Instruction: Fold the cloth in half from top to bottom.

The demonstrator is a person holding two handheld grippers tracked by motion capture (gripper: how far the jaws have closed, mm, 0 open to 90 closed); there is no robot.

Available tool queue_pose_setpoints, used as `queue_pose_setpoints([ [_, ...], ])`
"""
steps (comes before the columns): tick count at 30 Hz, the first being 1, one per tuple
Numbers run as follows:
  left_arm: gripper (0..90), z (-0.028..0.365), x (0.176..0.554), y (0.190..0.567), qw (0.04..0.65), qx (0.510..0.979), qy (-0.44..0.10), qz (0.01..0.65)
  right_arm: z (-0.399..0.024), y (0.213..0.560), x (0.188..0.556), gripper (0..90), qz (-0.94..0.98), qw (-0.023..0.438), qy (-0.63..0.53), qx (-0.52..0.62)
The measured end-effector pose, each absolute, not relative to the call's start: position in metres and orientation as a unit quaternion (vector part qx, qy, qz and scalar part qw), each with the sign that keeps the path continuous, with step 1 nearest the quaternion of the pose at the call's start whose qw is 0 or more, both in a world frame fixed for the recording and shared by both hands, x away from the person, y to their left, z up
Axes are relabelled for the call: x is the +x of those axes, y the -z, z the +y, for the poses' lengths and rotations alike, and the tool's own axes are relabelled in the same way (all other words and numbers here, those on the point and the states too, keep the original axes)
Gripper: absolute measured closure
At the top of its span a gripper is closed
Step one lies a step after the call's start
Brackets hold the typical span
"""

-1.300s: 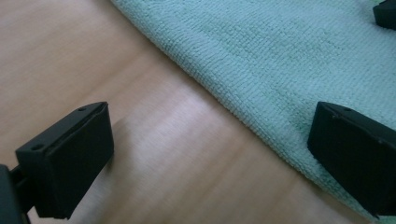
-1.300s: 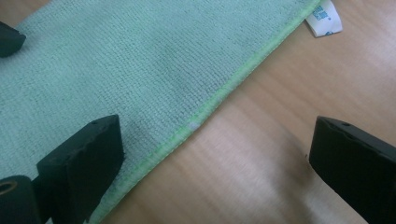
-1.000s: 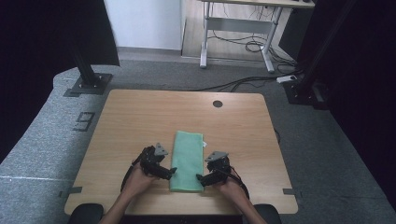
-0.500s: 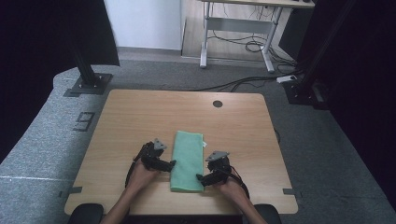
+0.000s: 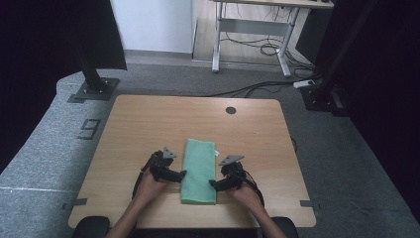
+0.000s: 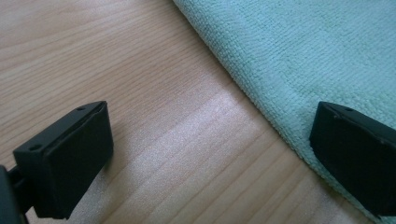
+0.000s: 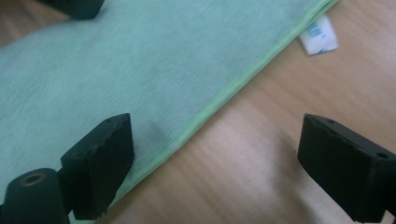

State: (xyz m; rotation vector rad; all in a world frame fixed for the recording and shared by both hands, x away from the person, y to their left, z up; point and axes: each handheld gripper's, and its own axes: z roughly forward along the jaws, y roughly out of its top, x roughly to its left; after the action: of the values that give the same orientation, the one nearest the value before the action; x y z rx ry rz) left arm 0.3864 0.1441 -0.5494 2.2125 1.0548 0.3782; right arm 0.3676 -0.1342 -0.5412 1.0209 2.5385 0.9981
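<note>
straddling towel [image 5: 198, 171] edges, left gripper [image 5: 181, 174], right gripper [image 5: 213, 184]

a wooden table [image 5: 148, 124] with a round cable hole [image 5: 231, 110] stands on grey carpet [image 5: 44, 163], a desk frame [image 5: 252, 37] behind.

Both grippers are showing black bodies, the left gripper [image 5: 182, 174] and the right gripper [image 5: 212, 184]. Each is carrying a grey three-cornered plate on top. Black cables are trailing behind them.

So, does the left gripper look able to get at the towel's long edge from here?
Probably yes: the left gripper is open, straddling the green towel edge, with bare table between and nothing blocking.
</note>
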Motion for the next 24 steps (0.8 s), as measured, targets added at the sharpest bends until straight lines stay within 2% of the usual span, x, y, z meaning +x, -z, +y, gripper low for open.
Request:
queue_pose_setpoints([
  [9,0.0,0.144,0.386,0.549,0.323,0.844,-0.145,0.403,-0.131,0.53,0.403,14.4,0.857,0.11,-0.349,0.364],
  [16,0.0,0.144,0.386,0.549,0.324,0.843,-0.145,0.404,-0.129,0.521,0.432,32.2,0.85,0.119,-0.354,0.372],
  [17,0.0,0.144,0.386,0.55,0.325,0.842,-0.145,0.405,-0.128,0.518,0.44,38.2,0.848,0.119,-0.357,0.374],
  [19,0.0,0.144,0.386,0.549,0.323,0.843,-0.145,0.404,-0.128,0.517,0.444,41.3,0.847,0.116,-0.359,0.375],
  [21,0.0,0.144,0.386,0.549,0.323,0.843,-0.145,0.404,-0.125,0.514,0.456,50.8,0.846,0.114,-0.359,0.377],
  [24,0.0,0.144,0.386,0.549,0.323,0.843,-0.145,0.404,-0.122,0.514,0.463,54.6,0.849,0.115,-0.352,0.376],
])
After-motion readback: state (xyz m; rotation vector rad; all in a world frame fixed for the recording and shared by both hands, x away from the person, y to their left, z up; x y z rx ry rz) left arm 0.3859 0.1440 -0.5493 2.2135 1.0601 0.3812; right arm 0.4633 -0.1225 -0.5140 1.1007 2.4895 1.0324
